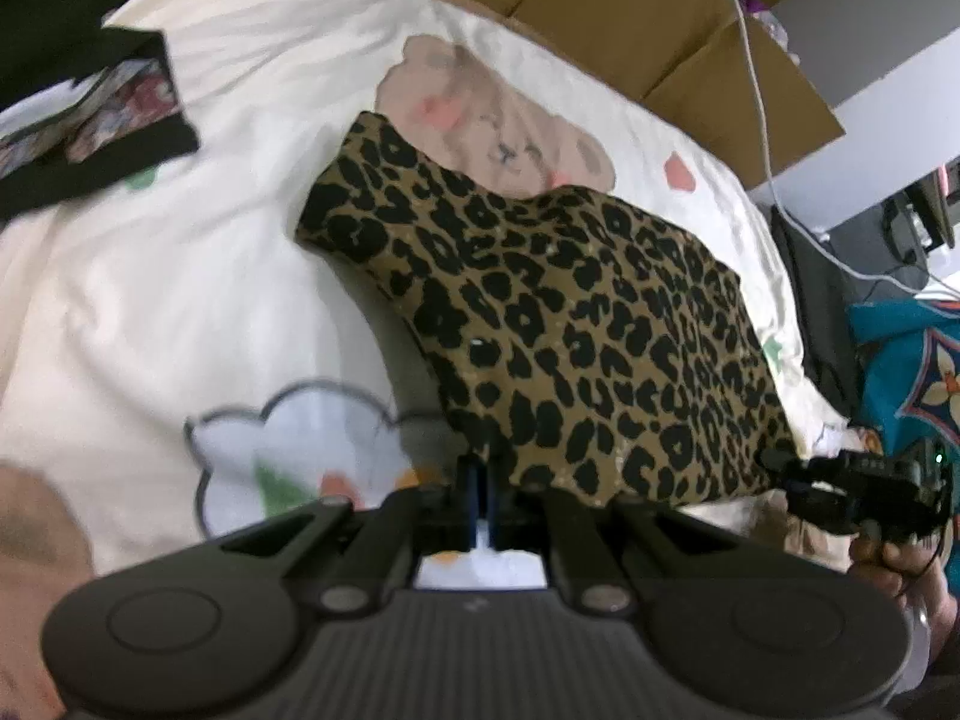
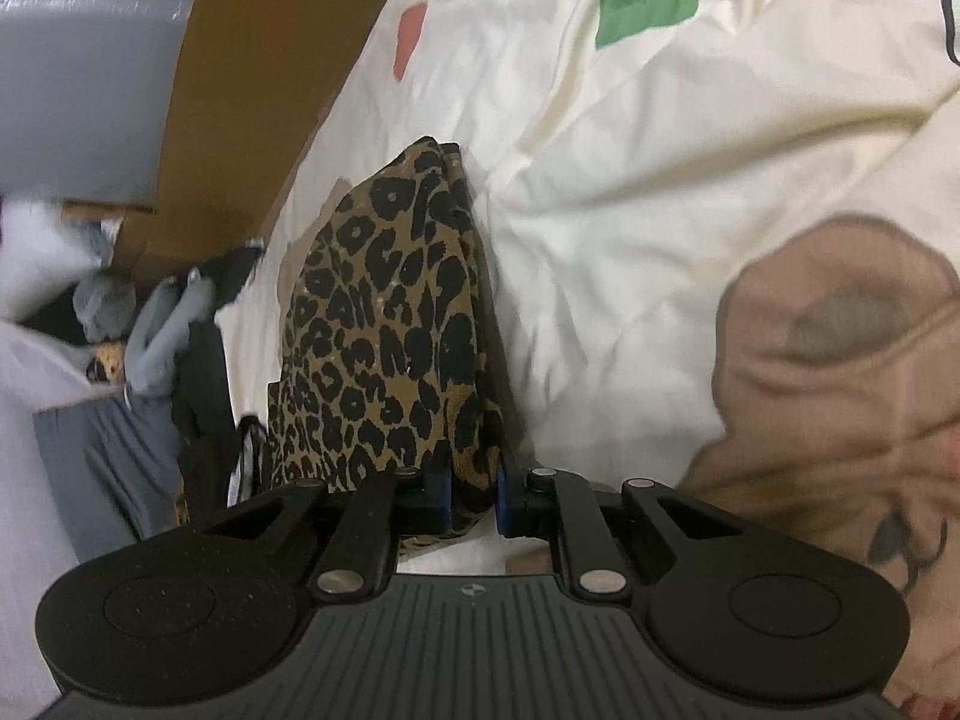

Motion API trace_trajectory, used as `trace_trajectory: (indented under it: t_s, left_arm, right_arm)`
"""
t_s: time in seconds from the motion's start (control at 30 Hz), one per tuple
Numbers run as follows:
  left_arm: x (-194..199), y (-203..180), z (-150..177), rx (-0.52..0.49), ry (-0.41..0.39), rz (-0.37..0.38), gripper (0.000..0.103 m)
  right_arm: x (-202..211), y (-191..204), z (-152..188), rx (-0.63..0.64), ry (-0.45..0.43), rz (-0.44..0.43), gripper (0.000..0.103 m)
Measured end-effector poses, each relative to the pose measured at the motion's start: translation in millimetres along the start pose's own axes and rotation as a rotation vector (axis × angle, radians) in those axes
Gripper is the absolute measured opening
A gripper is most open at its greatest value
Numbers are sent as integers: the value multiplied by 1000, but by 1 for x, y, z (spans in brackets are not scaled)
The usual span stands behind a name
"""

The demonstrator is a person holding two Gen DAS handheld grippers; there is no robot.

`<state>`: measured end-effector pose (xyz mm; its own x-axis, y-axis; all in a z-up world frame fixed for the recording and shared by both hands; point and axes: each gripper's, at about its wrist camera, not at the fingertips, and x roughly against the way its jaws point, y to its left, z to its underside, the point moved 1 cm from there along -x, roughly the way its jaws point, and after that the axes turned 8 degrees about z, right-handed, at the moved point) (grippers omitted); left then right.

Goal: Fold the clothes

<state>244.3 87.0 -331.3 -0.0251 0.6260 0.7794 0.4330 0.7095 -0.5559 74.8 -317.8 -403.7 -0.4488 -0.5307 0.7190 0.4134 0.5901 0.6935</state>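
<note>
A folded leopard-print garment (image 1: pixel 576 324) lies on a cream bedsheet (image 1: pixel 180 276) printed with bears and flowers. My left gripper (image 1: pixel 477 480) is at the garment's near left corner. Its blue pads are almost together and pinch that corner. At the near right corner, a hand holds my right gripper (image 1: pixel 840 480). In the right wrist view the leopard-print garment (image 2: pixel 384 312) stretches away as a thick fold. My right gripper (image 2: pixel 471 480) is shut on its near end, with cloth filling the gap between the pads.
Flattened cardboard boxes (image 1: pixel 630 6) stand along the bed's far side, with a white cable (image 1: pixel 759 96) hanging over them. A black patterned garment (image 1: pixel 90 126) lies at the far left. Grey and dark clothes (image 2: pixel 150 324) are piled beyond the bed edge. Teal cloth (image 1: pixel 900 360) lies at the right.
</note>
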Motion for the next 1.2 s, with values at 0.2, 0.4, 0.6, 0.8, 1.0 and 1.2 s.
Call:
trace_trajectory:
  t_s: [0.2,0.4,0.6,0.8,1.0,1.2]
  left_arm:
    - [8,-2,15,31,32,-10,3]
    - [0,-7,24,66,64,-27,3]
    - [-17,-11,26,110,93,-20,3]
    - [-30,-7,32,196,131,13,3]
    - [-43,-16,35,221,158,18,3]
    - [-60,-24,37,234,196,7,3]
  right_arm:
    - [6,4,12,30,15,10,11]
    - [13,9,13,57,8,26,10]
    - [19,18,4,97,-26,56,10]
    - [26,28,-7,133,-67,86,10]
    - [30,40,-18,180,-101,111,10]
    - [34,51,-27,223,-134,137,10]
